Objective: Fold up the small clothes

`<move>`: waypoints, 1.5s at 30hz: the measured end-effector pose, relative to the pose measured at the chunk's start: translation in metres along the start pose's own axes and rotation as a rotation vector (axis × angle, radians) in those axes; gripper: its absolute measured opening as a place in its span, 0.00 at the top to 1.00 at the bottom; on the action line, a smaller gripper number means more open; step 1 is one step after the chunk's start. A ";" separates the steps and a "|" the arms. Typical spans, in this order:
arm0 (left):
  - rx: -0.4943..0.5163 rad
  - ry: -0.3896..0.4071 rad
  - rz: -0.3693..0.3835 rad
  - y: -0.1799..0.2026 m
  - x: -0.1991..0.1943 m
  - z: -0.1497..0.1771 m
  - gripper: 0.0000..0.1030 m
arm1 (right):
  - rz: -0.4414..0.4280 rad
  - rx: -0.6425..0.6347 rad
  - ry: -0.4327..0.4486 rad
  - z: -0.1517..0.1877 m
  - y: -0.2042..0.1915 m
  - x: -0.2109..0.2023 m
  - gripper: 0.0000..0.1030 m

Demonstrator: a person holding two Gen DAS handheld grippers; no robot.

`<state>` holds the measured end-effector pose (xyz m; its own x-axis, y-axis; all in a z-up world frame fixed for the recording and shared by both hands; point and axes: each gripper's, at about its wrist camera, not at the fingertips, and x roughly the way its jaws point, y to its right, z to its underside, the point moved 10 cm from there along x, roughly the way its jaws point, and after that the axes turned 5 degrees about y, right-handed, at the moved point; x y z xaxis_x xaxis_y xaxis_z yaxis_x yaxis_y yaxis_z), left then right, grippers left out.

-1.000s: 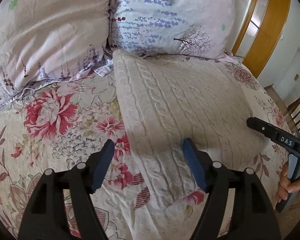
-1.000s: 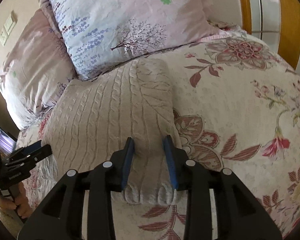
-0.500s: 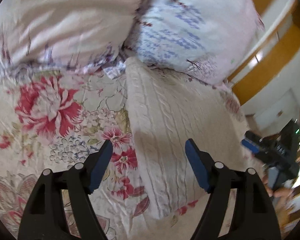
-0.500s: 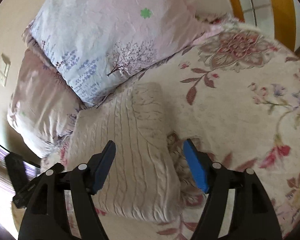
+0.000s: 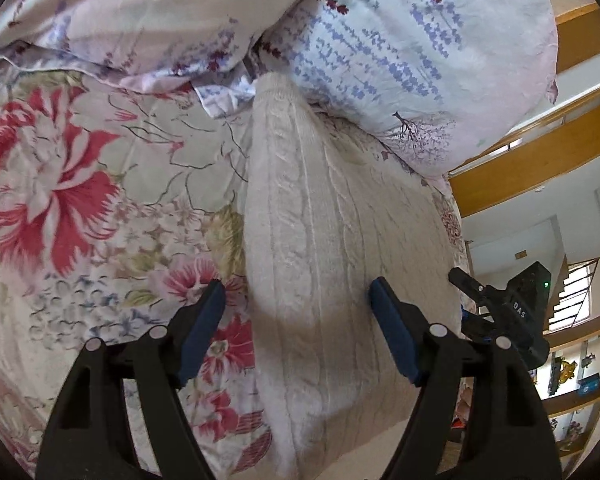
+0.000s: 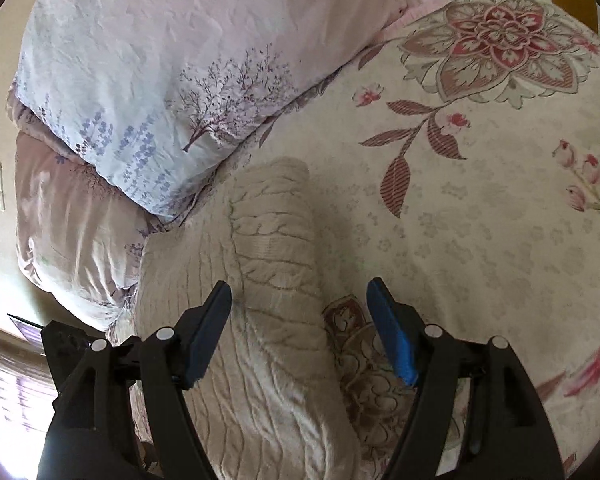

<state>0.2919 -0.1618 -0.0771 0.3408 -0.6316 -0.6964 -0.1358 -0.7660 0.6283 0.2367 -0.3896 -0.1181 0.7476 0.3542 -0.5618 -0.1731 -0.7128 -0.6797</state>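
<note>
The cream cable-knit sweater (image 5: 332,240) lies folded on the flowered bedspread (image 5: 100,200), its far end touching the pillows (image 5: 400,40). The left gripper (image 5: 296,292) hangs above the sweater's left edge with its fingers spread and nothing between them; one finger is over the bedspread, the other over the knit. The right gripper (image 6: 300,290) has its fingers spread wide above the sweater's right edge (image 6: 276,264), gripping nothing.
</note>
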 end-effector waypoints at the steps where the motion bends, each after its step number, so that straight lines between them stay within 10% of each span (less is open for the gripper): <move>1: -0.002 -0.003 0.006 0.001 0.003 0.000 0.28 | -0.015 0.000 -0.010 0.000 -0.002 0.002 0.30; 17: 0.099 -0.010 -0.013 0.037 0.034 -0.002 0.25 | -0.140 -0.053 -0.104 0.013 -0.034 0.019 0.32; 24: 0.068 -0.001 0.030 0.034 0.026 -0.003 0.44 | -0.196 0.015 -0.118 0.016 -0.030 0.020 0.63; 30: 0.075 0.030 0.079 0.031 0.001 -0.003 0.63 | -0.203 0.002 -0.069 0.018 -0.040 0.010 0.69; 45: 0.085 0.056 0.092 -0.029 -0.132 0.011 0.65 | -0.349 -0.195 -0.094 0.092 -0.164 -0.003 0.72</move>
<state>0.2409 -0.0576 -0.0066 0.3745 -0.6940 -0.6149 -0.2462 -0.7138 0.6556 0.2037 -0.2183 -0.0485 0.6764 0.6427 -0.3598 0.2121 -0.6377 -0.7405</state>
